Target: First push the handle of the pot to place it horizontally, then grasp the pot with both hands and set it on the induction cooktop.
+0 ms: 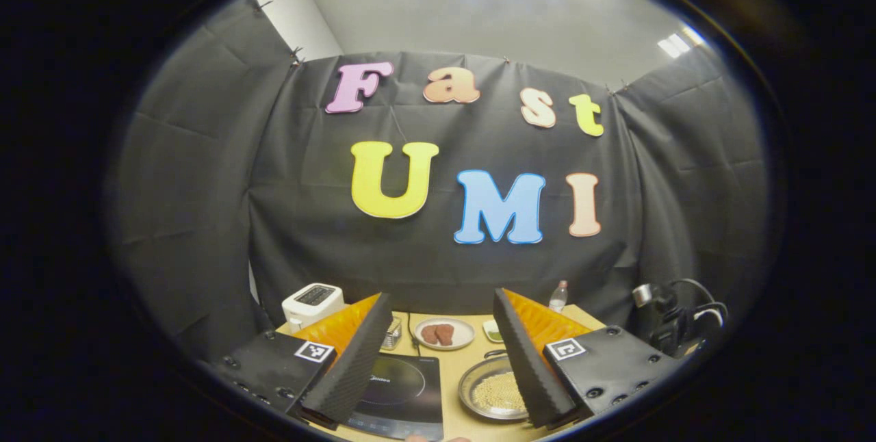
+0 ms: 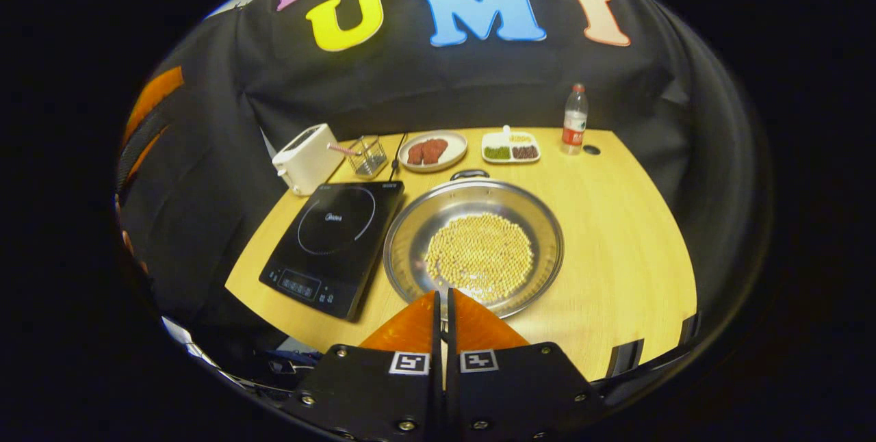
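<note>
Two fingers of the right gripper [image 2: 443, 300] were pressed together, grasping nothing, just above the near rim of the steel pot [image 2: 410, 237]. It sat on the wooden table [image 2: 629, 243], shiny, shallow, holding pale beans, its far handle [image 2: 469, 173] pointing away, beside the induction cooktop [image 2: 335, 237]. The left gripper [image 1: 438, 353] was spread wide.

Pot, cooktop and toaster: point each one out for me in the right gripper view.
Pot [image 2: 438, 213]: right gripper view, on the bare metal inner wall above the beans.
Cooktop [image 2: 339, 223]: right gripper view, on the glass inside the ring.
Toaster [image 2: 306, 158]: right gripper view, on its white side.
</note>
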{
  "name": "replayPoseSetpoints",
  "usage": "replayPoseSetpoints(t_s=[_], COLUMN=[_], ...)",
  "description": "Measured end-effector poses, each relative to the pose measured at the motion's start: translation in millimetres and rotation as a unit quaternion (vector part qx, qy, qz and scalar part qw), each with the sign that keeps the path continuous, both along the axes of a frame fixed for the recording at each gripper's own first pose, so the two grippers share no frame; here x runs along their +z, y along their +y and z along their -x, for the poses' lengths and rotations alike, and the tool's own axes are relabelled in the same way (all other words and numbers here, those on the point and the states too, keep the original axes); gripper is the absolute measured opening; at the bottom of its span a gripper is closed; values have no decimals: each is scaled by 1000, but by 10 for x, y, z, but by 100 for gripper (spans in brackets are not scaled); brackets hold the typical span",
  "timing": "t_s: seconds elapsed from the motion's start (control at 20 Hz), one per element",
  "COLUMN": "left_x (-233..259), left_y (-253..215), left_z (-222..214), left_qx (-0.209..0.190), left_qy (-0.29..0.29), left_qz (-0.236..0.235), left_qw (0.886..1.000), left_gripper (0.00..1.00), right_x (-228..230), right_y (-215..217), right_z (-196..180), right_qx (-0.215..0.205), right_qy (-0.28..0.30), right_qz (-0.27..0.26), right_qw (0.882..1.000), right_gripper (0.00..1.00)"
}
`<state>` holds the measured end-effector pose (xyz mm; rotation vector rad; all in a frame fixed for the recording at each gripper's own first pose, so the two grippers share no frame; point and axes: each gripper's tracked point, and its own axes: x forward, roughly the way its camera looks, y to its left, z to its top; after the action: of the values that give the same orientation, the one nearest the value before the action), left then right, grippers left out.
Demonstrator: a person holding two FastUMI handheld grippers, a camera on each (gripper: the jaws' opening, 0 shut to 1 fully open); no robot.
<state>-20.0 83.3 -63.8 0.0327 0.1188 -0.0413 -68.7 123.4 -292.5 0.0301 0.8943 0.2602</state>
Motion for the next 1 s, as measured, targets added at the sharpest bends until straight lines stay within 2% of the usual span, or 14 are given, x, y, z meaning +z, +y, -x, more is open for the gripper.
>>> replayPoseSetpoints(t_s=[0.1, 0.3, 0.4, 0.45, 0.65, 0.8, 0.85, 1.0], left_x=[-44, -137, -170, -199, -314, -354, -366, -374], left_y=[20, 21, 48, 63, 21, 51, 35, 30], left_z=[7, -17, -59, -78, -105, -117, -126, -138], left_qx=[3, 16, 33, 42, 61, 82, 87, 95], left_qy=[4, 16, 23, 25, 43, 55, 57, 62], left_qz=[-5, -15, -30, -38, -51, -71, -74, -76], left_qw=[1000, 1000, 999, 998, 996, 993, 992, 991], left_gripper=[95, 95, 99, 95, 95, 99, 95, 95], right_x=[-238, -555, -669, -728, -1001, -1176, -1198, -1221], right_y=[51, 181, 207, 207, 304, 384, 422, 464], right_z=[108, 200, 165, 146, 60, 26, 33, -44], right_qx=[0, -5, -2, 1, 6, 4, 1, -5], right_qy=[50, 128, 147, 156, 201, 226, 233, 235], right_qz=[-11, -56, -67, -69, -91, -109, -120, -137], right_qw=[999, 990, 987, 985, 975, 968, 965, 962], right_gripper=[2, 2, 2, 2, 2, 3, 2, 1])
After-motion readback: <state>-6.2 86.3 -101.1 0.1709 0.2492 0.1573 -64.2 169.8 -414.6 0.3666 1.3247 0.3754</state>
